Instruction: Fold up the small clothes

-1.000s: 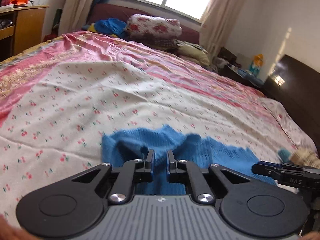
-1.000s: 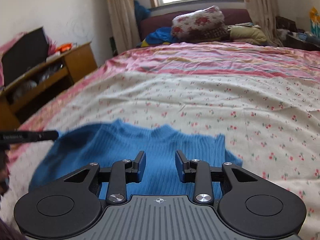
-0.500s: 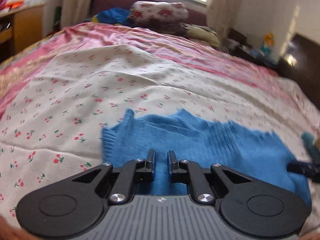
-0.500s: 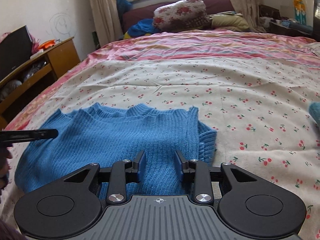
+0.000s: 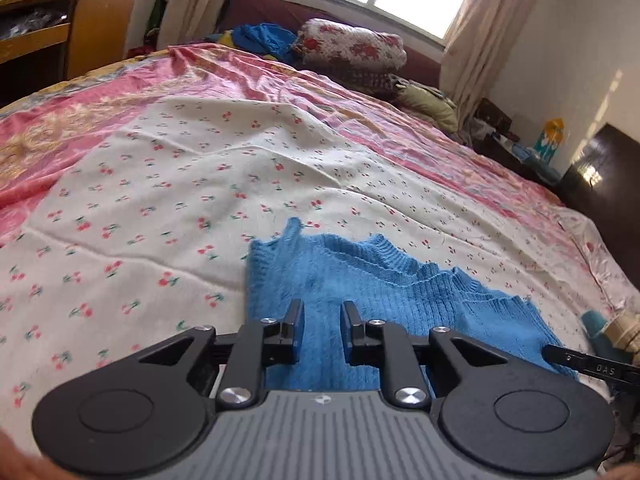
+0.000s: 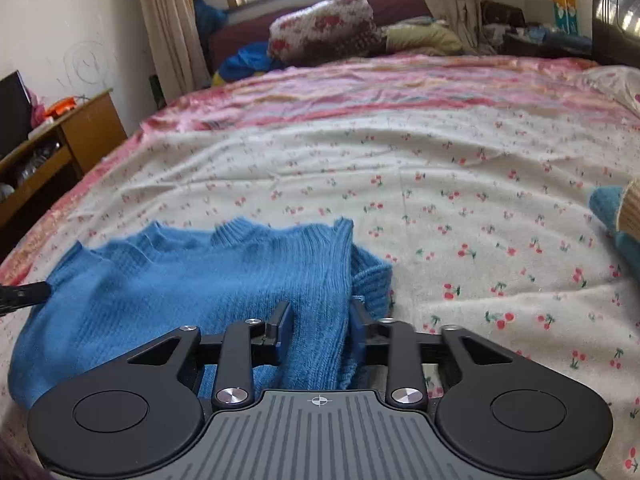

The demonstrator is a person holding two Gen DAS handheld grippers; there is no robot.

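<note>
A small blue knit sweater (image 5: 384, 292) lies on the cherry-print bedsheet (image 5: 200, 200), its collar away from me. My left gripper (image 5: 322, 316) is over the sweater's left side, jaws a little apart with blue knit between them. My right gripper (image 6: 320, 316) is at the sweater's (image 6: 192, 280) right side, jaws apart with a raised fold of knit between them. A folded-under sleeve shows at the right edge. The right gripper's finger (image 5: 576, 362) shows at the left view's right edge.
A teal and beige garment (image 6: 618, 216) lies on the bed at the right. Pillows and a floral quilt roll (image 6: 320, 32) are at the bed's far end. A wooden cabinet (image 6: 60, 140) stands left of the bed.
Both grippers have lowered toward the sweater. The left jaws have spread slightly. The sweater's right side now bunches up between the right jaws.
</note>
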